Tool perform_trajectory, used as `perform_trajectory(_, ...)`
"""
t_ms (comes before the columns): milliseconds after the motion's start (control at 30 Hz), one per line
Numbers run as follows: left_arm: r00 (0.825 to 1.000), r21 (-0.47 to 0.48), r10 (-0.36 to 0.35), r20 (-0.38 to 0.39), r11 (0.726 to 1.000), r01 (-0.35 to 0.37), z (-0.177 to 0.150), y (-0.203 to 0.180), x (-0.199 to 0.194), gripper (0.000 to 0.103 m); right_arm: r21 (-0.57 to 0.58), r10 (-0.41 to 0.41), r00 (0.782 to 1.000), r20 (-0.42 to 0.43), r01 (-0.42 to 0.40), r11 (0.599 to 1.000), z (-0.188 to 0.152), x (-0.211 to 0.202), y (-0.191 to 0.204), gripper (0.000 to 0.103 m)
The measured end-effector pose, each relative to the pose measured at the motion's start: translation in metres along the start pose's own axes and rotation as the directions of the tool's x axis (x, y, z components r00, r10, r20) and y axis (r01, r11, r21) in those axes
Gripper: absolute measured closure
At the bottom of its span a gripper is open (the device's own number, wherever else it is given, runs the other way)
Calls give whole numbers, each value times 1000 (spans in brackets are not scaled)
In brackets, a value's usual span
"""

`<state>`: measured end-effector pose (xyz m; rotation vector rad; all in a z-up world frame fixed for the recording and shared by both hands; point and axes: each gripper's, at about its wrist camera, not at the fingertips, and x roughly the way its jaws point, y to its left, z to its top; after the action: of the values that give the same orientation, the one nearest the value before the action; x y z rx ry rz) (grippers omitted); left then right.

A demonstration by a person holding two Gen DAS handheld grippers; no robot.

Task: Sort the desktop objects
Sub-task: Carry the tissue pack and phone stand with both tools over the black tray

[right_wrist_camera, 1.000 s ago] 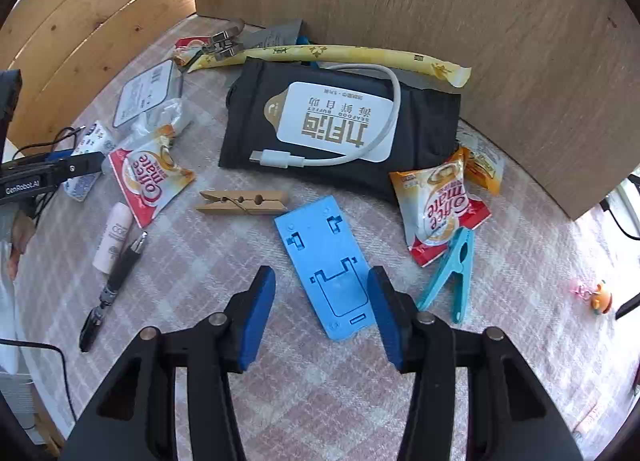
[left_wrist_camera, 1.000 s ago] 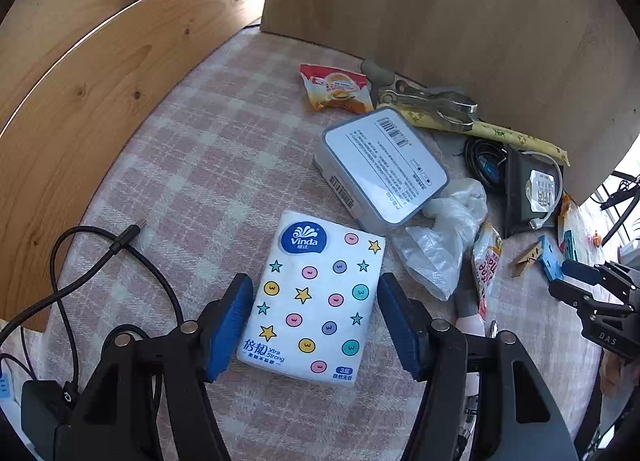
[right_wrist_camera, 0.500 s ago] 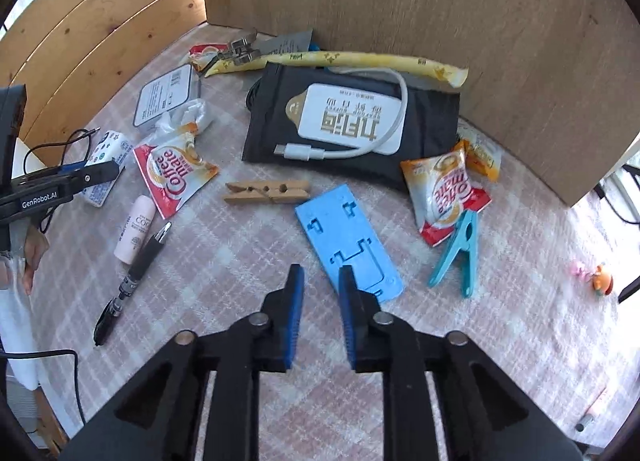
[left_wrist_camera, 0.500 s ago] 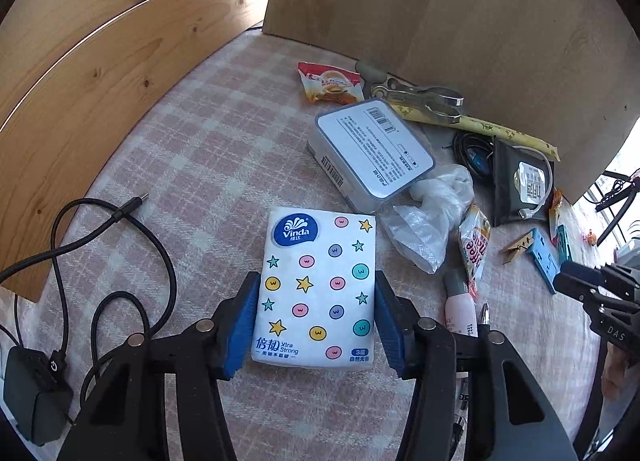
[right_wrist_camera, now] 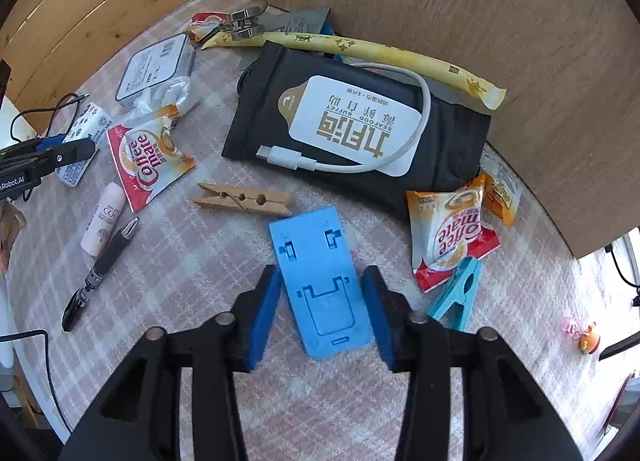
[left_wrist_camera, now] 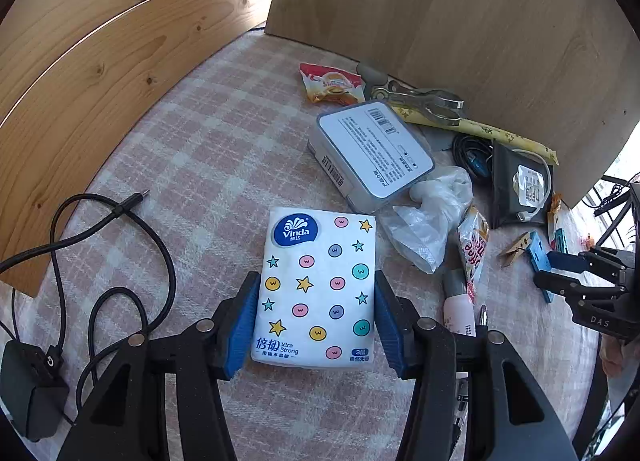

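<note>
The left gripper (left_wrist_camera: 315,325) has its jaws pinching the tissue pack (left_wrist_camera: 318,287) by its two long sides, the blue pads pressed against the near half of the pack, which lies flat on the checked cloth of the desk (left_wrist_camera: 208,149). To the pack's left the cloth is bare up to a looping black cable (left_wrist_camera: 120,249) whose plug end points toward the wooden side wall (left_wrist_camera: 80,73); a dark adapter (left_wrist_camera: 28,393) sits at the near left edge. Just beyond the pack's far right corner stands a grey box (left_wrist_camera: 370,153), with a crumpled clear bag (left_wrist_camera: 432,217) touching both it and the pack's right side, so that flank is crowded. The right gripper (right_wrist_camera: 320,311) has its jaws spread on either side of the blue phone stand (right_wrist_camera: 320,281), with a thin gap showing at each pad; the stand lies flat on the cloth. Just beyond its far edge lies a wooden clothespin (right_wrist_camera: 244,199), and to its right a teal plastic clip (right_wrist_camera: 460,293) beside a coffee creamer sachet (right_wrist_camera: 448,237). Behind these a black pouch (right_wrist_camera: 352,129) with a white cable (right_wrist_camera: 360,157) on it lies against the wooden back panel (right_wrist_camera: 440,1). Left of the stand the cloth is open as far as a black pen (right_wrist_camera: 100,273)
</note>
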<state>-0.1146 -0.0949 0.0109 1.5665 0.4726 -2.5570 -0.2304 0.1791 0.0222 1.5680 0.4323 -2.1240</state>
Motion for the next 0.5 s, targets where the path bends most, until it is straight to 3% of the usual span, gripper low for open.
perform_trajectory(500,1000,-12,-20,24,1000,20,-39,-13,-30,53,173,-17,999,52,7,985,-61,-31,14,67)
